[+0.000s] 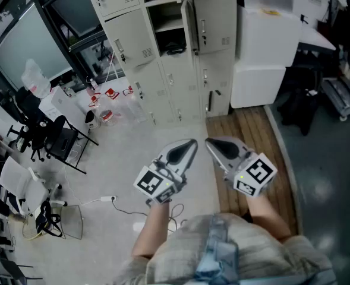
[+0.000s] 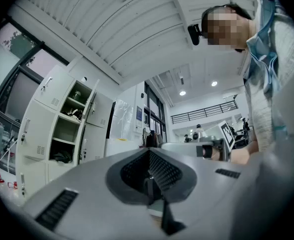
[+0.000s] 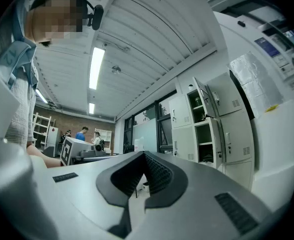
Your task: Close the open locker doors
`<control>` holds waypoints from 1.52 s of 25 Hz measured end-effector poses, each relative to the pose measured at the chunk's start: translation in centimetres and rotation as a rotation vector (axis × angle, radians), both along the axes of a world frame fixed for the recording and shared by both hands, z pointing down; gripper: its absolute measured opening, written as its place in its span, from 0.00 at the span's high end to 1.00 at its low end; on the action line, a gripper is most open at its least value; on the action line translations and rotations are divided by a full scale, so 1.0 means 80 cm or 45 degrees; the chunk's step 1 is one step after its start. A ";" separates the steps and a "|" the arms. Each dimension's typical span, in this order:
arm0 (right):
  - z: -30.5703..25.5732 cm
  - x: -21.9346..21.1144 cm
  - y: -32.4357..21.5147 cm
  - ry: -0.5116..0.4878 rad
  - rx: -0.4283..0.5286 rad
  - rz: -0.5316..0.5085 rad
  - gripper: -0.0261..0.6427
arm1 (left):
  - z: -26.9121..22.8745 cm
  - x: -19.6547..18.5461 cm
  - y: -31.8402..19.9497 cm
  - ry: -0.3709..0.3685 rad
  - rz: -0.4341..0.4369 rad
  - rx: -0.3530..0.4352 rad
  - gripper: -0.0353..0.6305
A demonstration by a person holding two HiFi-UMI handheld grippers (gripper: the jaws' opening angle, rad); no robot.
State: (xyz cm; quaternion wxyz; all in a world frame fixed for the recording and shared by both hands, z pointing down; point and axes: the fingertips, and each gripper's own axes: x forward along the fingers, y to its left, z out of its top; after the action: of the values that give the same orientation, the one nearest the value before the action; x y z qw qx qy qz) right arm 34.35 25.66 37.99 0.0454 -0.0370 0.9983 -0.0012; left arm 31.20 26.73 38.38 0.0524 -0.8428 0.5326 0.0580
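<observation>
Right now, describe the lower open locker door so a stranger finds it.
Find the beige locker bank left of the white box. In its middle column, the door juts out edge-on beside a compartment holding something dark; doors below lie shut.

Tall pale metal lockers [image 1: 163,58] ahead of me, open grey metal locker door [image 1: 190,25] in their middle, big white box cabinet [image 1: 264,46] right of them, brown wooden floor strip [image 1: 252,129] before it, black folding chairs [image 1: 50,138] far left, my left gripper [image 1: 188,146] and right gripper [image 1: 211,143] side by side, near me.
</observation>
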 end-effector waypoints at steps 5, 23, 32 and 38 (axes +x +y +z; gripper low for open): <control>-0.011 0.009 -0.010 -0.024 0.055 -0.003 0.96 | -0.012 0.012 -0.011 -0.028 -0.019 0.016 0.94; -0.054 0.007 -0.032 -0.151 0.179 -0.028 0.96 | -0.064 0.019 -0.046 -0.092 -0.039 0.166 0.94; -0.042 -0.064 -0.085 -0.239 0.084 -0.014 0.96 | -0.043 -0.062 -0.095 -0.077 -0.019 0.157 0.94; -0.039 -0.137 -0.138 -0.230 0.064 0.038 0.95 | -0.047 -0.138 -0.141 -0.029 0.024 0.190 0.94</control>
State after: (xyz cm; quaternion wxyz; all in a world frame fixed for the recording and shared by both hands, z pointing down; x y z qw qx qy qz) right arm 23.40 14.62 34.85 0.1363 -0.0503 0.9892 0.0212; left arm 20.15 15.48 34.60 0.1207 -0.8421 0.5182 0.0883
